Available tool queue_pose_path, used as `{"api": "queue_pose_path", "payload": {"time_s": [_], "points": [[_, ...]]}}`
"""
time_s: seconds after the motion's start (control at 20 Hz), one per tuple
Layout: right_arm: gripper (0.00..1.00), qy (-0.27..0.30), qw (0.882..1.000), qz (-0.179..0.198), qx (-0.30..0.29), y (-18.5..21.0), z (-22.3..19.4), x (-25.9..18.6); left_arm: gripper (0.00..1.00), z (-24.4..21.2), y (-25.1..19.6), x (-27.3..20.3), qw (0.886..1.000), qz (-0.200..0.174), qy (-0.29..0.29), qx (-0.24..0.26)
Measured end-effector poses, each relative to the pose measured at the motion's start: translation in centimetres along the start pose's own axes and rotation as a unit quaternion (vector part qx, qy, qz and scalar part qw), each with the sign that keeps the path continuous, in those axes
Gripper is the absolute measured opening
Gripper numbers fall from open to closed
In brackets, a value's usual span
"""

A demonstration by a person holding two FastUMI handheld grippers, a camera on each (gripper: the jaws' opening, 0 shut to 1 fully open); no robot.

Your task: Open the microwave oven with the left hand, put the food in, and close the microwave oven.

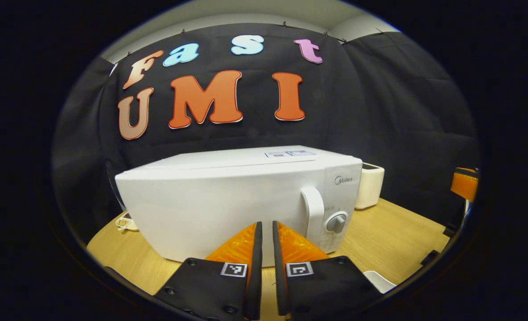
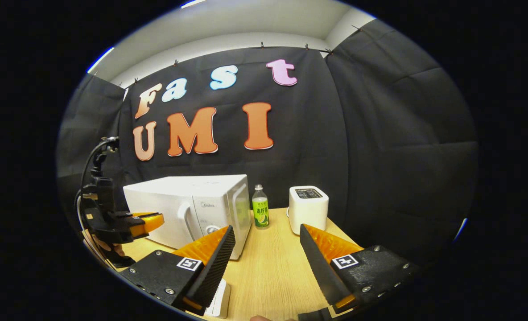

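Wooden table (image 2: 273, 267) carries a white microwave (image 1: 228, 200) toward its left edge, door shut, handle (image 1: 314, 214) beside the dial (image 1: 336, 223); the left gripper (image 1: 264, 232) hovers before the door, fingers nearly together, holding nothing; the right gripper (image 2: 266, 247) hangs wide open, empty; a green bottle (image 2: 260, 207) and white toaster (image 2: 308, 208) stand near the back edge.

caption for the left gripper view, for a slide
Left gripper, fingers nearly together, faces the closed white microwave near its door handle on the wooden table.
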State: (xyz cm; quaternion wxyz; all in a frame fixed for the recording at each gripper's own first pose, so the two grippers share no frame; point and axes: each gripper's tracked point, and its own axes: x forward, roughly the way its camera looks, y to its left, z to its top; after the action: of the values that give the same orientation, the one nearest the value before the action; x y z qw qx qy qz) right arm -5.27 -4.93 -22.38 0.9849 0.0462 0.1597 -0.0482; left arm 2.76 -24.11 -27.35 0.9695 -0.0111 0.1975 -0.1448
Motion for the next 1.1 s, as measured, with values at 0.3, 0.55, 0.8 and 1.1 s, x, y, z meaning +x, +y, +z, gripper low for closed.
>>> {"api": "queue_pose_path", "payload": {"time_s": [0.3, 0.55, 0.8, 1.1], "points": [[0.91, -0.045, 0.999, 0.019, -0.012, 1.9, 7.7, -0.5, 0.48, 9.4, 7.3, -7.8, 0.996, 0.057, -0.067, -0.013], [0.90, -0.078, 0.996, 0.039, -0.018, 3.4, 13.3, -1.1, 0.78, 14.4, 12.5, -13.3, 0.990, 0.096, -0.102, -0.006], [0.90, -0.102, 0.993, 0.056, -0.030, 5.2, 16.1, -1.4, 0.91, 17.3, 16.5, -17.1, 0.979, 0.150, -0.140, 0.021], [0.90, -0.114, 0.990, 0.069, -0.052, 6.7, 18.8, -2.0, 1.00, 19.4, 20.2, -19.9, 0.970, 0.191, -0.150, 0.028]]}}
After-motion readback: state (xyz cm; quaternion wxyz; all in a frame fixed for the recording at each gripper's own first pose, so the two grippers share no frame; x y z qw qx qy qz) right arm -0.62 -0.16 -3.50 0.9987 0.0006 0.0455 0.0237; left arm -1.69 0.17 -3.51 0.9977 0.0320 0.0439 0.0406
